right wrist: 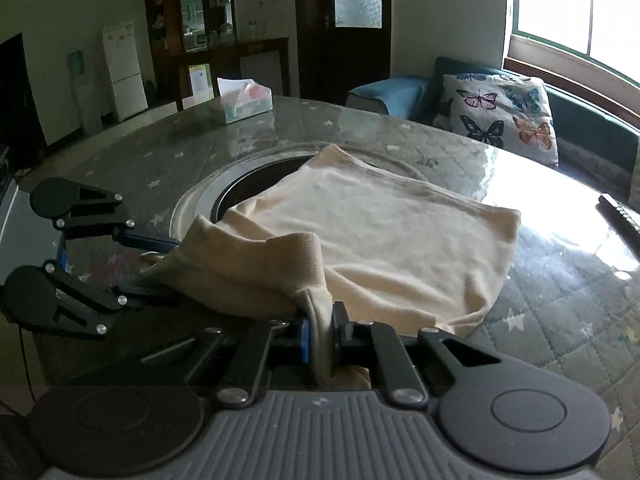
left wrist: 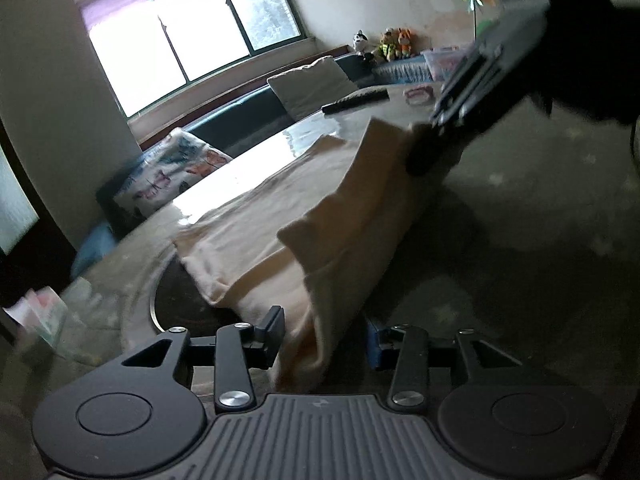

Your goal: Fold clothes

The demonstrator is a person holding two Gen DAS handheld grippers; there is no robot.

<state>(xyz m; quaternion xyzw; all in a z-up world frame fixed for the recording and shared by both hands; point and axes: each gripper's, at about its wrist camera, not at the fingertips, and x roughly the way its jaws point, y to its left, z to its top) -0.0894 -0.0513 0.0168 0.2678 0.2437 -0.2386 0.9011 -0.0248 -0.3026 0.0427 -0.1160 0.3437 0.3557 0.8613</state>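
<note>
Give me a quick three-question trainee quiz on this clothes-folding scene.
1. True or false: the right tongs are shut on the cream garment.
2. What stands on the table? A tissue box; B kettle; C laptop.
3. Fill in: the cushion has a ___ print.
Key: 1 true; 2 A; 3 butterfly.

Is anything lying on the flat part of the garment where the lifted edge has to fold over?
Nothing visible does. The flat part of the cream garment is bare. The tissue box and remote sit on the table, clear of it. The right gripper pinches the lifted edge.
</note>
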